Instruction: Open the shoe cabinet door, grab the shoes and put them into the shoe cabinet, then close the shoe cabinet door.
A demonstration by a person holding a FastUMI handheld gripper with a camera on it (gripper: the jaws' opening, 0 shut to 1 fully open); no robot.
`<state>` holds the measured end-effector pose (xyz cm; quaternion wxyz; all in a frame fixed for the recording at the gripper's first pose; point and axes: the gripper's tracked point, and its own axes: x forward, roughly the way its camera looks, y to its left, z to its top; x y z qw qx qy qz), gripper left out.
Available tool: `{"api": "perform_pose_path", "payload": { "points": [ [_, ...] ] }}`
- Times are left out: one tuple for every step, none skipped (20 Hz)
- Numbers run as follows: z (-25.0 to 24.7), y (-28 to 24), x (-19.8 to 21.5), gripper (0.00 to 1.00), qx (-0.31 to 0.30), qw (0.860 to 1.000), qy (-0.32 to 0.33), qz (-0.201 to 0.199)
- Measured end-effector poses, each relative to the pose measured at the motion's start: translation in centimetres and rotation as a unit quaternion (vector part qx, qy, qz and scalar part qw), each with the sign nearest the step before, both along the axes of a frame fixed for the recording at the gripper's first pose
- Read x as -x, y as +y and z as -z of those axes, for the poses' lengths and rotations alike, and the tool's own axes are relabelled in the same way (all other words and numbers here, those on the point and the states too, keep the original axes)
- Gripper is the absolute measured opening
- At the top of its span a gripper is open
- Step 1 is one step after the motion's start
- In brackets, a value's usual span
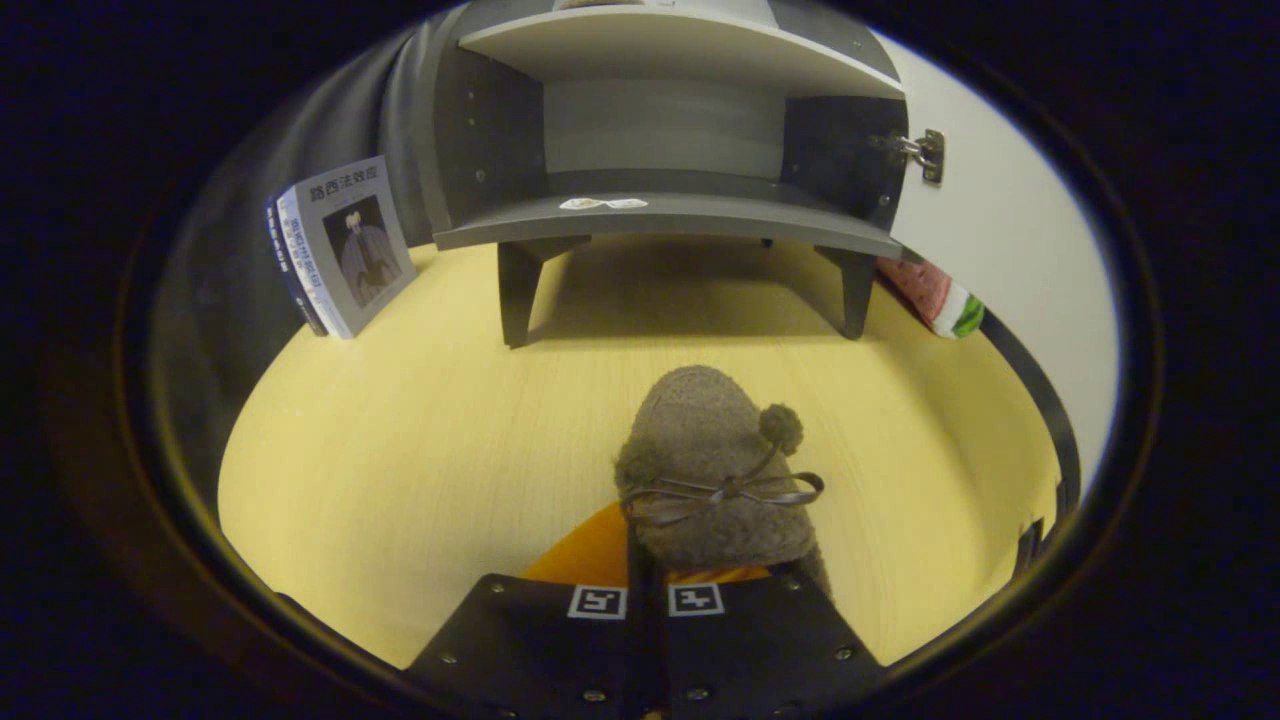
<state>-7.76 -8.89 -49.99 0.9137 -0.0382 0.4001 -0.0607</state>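
Just ahead of the gripper [647, 600], whose fingers pinch its near end, the fuzzy brown slipper with a bow [715, 470] points its toe far, straight toward the open grey shoe cabinet [665, 215].

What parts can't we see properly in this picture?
- The fuzzy brown slipper's heel end: hidden behind the gripper, whose fingers sit close together on it in the gripper view.
- The orange thing under the slipper: mostly covered, so I cannot tell what it is.
- The grey shoe cabinet's top: cut off.
- The red and green object: half hidden behind the cabinet's open white door.
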Motion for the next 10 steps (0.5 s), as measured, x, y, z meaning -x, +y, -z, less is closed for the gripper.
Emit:
{"api": "perform_pose_path", "payload": {
  "points": [
    [-0.5,0.0,-0.2,0.01,-0.002,1.000,-0.002,0.006],
    [-1.2,-0.2,-0.6,0.01,-0.005,1.000,-0.005,0.017],
    [-2.3,-0.4,-0.9,0.01,-0.005,1.000,-0.011,0.027],
    [-3.6,-0.8,-1.3,0.01,-0.002,0.999,-0.021,0.037],
    [-5.2,-1.1,-1.8,0.01,0.000,0.999,-0.033,0.044],
    [-7.0,-1.5,-2.4,0.01,0.003,0.998,-0.046,0.048],
    [-9.0,-1.9,-2.8,0.01,0.008,0.997,-0.062,0.050],
    [-11.2,-2.3,-3.4,0.01,0.013,0.995,-0.079,0.051],
    [-13.8,-2.6,-4.1,0.01,0.018,0.993,-0.100,0.052],
    [-15.8,-2.8,-4.8,0.01,0.020,0.991,-0.119,0.051]
  ]
}}
